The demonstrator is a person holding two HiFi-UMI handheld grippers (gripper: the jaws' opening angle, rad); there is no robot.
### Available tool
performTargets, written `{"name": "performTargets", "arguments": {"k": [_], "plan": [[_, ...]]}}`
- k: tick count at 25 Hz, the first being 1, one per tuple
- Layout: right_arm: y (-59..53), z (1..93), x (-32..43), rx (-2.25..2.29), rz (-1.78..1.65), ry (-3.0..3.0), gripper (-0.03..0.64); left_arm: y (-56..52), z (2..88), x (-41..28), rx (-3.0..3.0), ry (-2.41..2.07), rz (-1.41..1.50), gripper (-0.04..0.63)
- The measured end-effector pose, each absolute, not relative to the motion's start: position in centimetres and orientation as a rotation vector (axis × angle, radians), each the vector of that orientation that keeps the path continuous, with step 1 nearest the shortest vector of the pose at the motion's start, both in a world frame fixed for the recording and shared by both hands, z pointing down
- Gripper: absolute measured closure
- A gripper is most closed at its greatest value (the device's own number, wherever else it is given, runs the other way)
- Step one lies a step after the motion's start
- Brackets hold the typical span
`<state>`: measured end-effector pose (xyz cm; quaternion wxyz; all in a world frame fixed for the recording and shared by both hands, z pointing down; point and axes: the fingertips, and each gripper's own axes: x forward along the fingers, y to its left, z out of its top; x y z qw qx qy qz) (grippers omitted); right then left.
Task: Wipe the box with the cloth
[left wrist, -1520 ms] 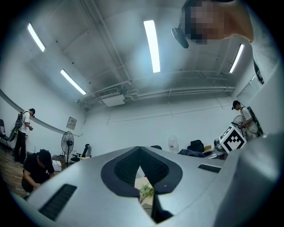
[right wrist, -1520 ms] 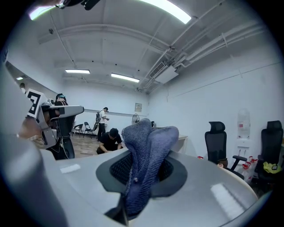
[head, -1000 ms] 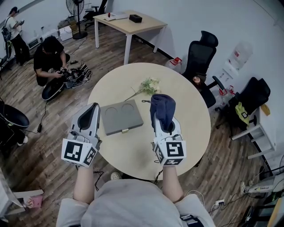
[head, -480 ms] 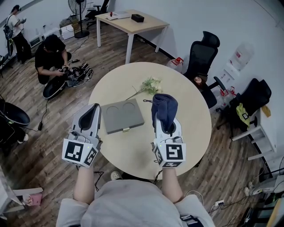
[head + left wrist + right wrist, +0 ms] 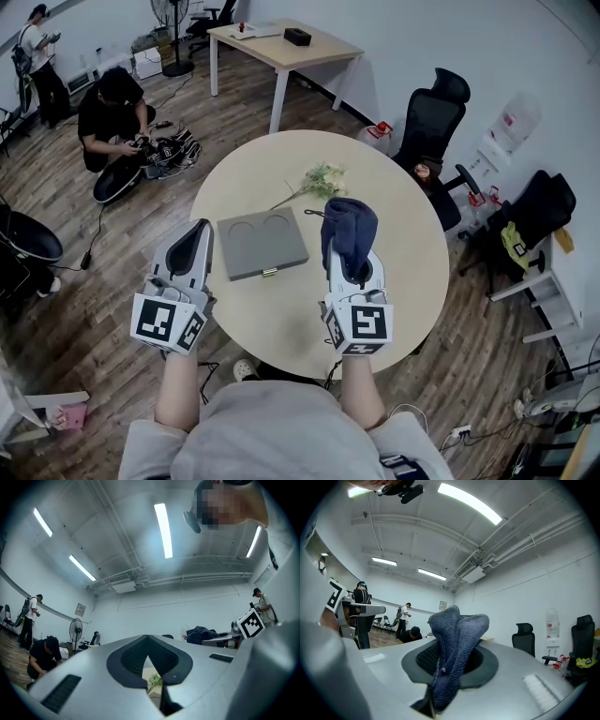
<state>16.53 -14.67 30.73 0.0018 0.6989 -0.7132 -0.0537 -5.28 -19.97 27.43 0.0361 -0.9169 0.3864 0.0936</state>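
Almost nothing has moved: the desk point(image 5: 403, 281) and the grey box point(image 5: 262, 243) have only slid slightly in the head view, and both tools keep their raised pose. The right tool point(image 5: 353, 267) stays clamped on the blue cloth point(image 5: 349, 225), well above the desk. The left tool point(image 5: 195, 236) is closed to its tips and empty, and the box lies flat between them, so wiping has probably not begun.
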Motion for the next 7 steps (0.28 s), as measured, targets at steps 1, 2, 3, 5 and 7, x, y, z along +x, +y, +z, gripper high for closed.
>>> {"name": "performTargets", "arguments": {"k": [1, 2, 3, 5, 7], "plan": [[-14.67, 30.71, 16.48, 2.193, -0.17, -2.237, 0.543, -19.97, 27.44, -5.31, -2.817, 1.187, 0.287, 0.588], [-14.65, 30.71, 16.44, 2.194, -0.17, -2.236, 0.543, -19.96, 27.43, -5.34, -2.817, 1.186, 0.287, 0.588], [-14.62, 30.72, 16.4, 2.194, -0.17, -2.235, 0.543, -19.95, 27.43, -5.37, -2.816, 1.186, 0.287, 0.588], [-14.57, 30.79, 16.31, 2.195, -0.169, -2.236, 0.543, -19.92, 27.45, -5.5, -2.814, 1.188, 0.288, 0.588], [-14.52, 30.88, 16.18, 2.195, -0.17, -2.238, 0.543, -19.89, 27.52, -5.66, -2.811, 1.19, 0.289, 0.588]]}}
